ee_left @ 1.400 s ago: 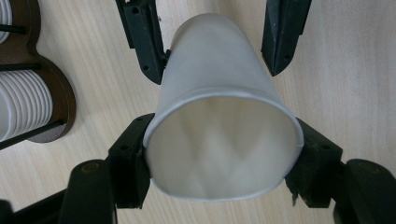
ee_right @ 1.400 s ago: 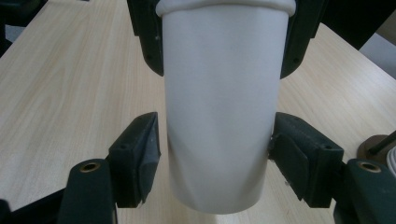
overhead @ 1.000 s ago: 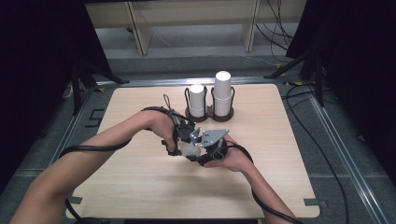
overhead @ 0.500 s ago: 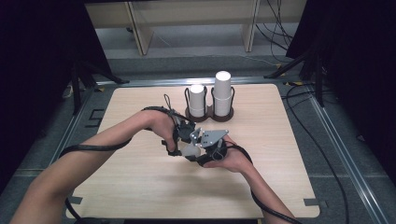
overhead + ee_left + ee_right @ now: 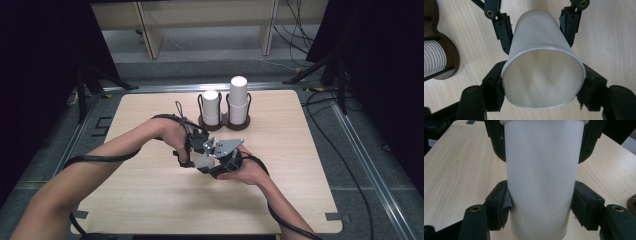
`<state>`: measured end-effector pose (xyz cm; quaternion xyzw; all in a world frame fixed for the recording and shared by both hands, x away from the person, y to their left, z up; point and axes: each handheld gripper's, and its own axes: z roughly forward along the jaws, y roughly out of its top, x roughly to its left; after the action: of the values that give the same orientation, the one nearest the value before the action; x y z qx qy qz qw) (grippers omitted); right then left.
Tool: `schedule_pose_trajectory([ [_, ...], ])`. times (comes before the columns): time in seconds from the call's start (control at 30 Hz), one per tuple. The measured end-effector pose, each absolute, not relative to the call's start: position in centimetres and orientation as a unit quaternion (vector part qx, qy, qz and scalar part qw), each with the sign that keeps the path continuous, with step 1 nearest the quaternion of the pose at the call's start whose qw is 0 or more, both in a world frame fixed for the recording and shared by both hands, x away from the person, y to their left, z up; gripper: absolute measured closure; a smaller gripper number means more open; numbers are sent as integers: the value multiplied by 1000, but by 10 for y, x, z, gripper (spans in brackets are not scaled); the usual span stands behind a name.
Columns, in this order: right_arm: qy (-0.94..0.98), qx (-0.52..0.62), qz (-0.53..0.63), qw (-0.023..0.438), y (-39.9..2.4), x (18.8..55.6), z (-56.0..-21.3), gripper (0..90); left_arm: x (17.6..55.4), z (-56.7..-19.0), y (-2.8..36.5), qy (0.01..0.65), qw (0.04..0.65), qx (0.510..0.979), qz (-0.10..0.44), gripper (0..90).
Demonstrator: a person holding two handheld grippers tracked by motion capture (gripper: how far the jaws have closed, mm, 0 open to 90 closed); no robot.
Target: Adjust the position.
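Both hands meet over the middle of the wooden table, a little on the near side of the cup holder. A white paper cup lies on its side in the air between them, clear of the tabletop.

Left gripper: jaws clamped on the cup near its rim. In the left gripper view the open mouth of the cup faces the camera, the rim pressed slightly out of round between the two black pads. Beyond it, the other gripper's fingers reach in from the top of that view and sit against the narrower bottom end.

Right gripper: jaws have just been closing, with the cup between them. In the right gripper view the pads now press on both sides of the cup wall; the left gripper's jaws flank the rim end at the top of that view. The cup is thus pinched at both ends, one gripper each.

From above, the left gripper and right gripper stand close together, the grey plate of the right one uppermost.

Behind the hands, well apart from them: a dark two-ring cup holder with a shorter stack of white cups in its left ring and a taller stack in its right.
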<state>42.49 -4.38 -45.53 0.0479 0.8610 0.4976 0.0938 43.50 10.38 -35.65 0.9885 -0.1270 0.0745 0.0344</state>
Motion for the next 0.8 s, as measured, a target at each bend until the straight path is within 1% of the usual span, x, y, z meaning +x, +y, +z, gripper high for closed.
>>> schedule_pose_trajectory([
  [0.1,862,59,496,85,-45,423,-455,369,435,-356,104,-127,40,988,74,330],
  [0.17,861,48,499,87,-45,425,-455,368,435,-356,105,-125,45,988,74,322],
  [0.2,860,42,500,97,-46,425,-455,368,435,-357,105,-125,47,988,74,318],
  [0.4,859,53,500,97,-49,422,-456,364,436,-357,110,-125,79,986,74,283],
  [0.43,858,48,501,97,-50,422,-457,362,438,-357,110,-135,85,984,81,276],
  [0.5,856,53,503,102,-52,422,-457,362,437,-357,113,-129,101,983,81,262],
  [0.57,854,54,505,111,-55,422,-457,362,439,-356,117,-122,128,980,88,247],
  [0.6,853,54,507,111,-56,423,-457,362,438,-357,119,-108,150,979,86,245],
  [0.67,853,57,506,115,-60,422,-458,362,441,-354,124,-113,158,977,93,238],
  [0.8,849,71,510,120,-70,421,-460,361,440,-354,133,-92,203,969,103,230],
])
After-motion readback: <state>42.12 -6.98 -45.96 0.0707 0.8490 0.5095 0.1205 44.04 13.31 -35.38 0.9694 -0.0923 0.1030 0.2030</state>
